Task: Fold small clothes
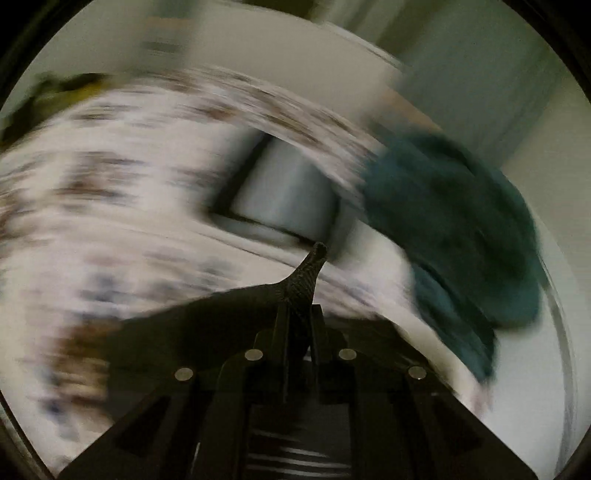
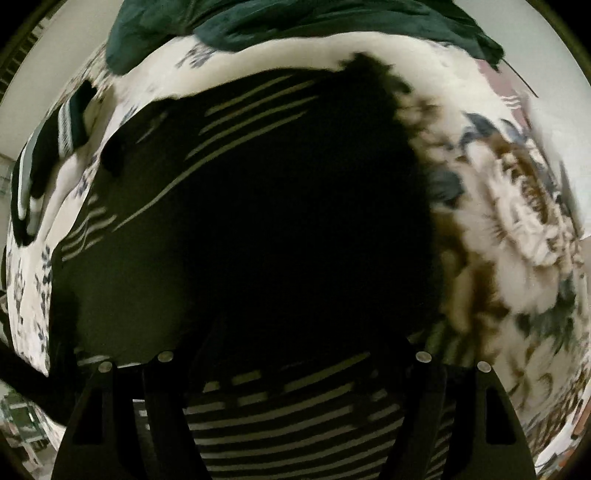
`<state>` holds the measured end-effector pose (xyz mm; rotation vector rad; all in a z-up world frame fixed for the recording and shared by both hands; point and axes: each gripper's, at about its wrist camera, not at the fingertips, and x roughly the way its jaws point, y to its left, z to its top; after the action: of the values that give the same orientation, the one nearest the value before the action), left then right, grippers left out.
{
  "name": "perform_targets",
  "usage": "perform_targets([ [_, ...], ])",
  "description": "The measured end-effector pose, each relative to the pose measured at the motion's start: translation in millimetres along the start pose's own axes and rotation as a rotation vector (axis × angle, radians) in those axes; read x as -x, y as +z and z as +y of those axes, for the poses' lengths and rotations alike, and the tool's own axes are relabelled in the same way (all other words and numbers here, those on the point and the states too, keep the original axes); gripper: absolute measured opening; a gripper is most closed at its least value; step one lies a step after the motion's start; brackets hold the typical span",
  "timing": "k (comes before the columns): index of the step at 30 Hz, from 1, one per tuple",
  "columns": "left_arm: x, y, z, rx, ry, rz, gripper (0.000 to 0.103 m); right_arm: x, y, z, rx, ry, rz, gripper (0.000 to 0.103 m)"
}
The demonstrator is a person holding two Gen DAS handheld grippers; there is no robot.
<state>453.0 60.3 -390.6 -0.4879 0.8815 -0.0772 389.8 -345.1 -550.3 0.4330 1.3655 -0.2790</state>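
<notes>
A black garment with thin white stripes (image 2: pixel 258 155) lies spread on the floral bedspread (image 2: pixel 517 229) and fills the middle of the right wrist view. My right gripper (image 2: pixel 295 291) hangs just above it, pointing down. Its fingers stand wide apart and their tips are lost in the dark cloth. In the blurred left wrist view my left gripper (image 1: pixel 299 310) is shut on a fold of dark knit cloth (image 1: pixel 314 266) that pokes out above its tips. The rest of that cloth trails off to the left (image 1: pixel 177 328).
A teal garment (image 1: pixel 450 229) lies bunched at the right of the bed and also shows along the far edge (image 2: pixel 295 26). A second black-and-white striped piece (image 2: pixel 55 147) lies at the left. A grey rectangular thing (image 1: pixel 288 192) sits ahead on the bedspread (image 1: pixel 110 206).
</notes>
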Motion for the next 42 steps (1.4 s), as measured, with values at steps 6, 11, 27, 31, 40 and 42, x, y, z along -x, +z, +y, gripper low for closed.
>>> perform_targets([
  [6,-99.0,-92.9,-203.4,-0.266,-0.227,0.303,0.011,-8.2,24.2,-38.7,-0.023,-0.022,0.009,0.077],
  [11,-114.6,-129.0,-232.8,-0.334,-0.232,0.434,0.033,6.2,22.0,-95.8,-0.046,0.025,0.044,0.077],
  [27,-70.0,-47.8,70.9,-0.064,0.464,0.264,0.095,10.9,93.5,-78.6,-0.031,0.145,-0.011,0.077],
  [31,-89.1,-49.8,84.8,-0.034,0.467,0.278,0.095,-22.5,107.7,-55.9,0.021,0.063,0.058,0.017],
  [40,-108.5,-65.3,65.7,-0.135,0.439,0.334,0.095,-18.6,116.2,-73.1,-0.025,-0.071,0.003,0.006],
  [42,-103.4,-66.1,59.1,-0.164,0.438,0.328,0.095,-9.4,120.9,-82.5,-0.087,0.009,0.036,0.011],
])
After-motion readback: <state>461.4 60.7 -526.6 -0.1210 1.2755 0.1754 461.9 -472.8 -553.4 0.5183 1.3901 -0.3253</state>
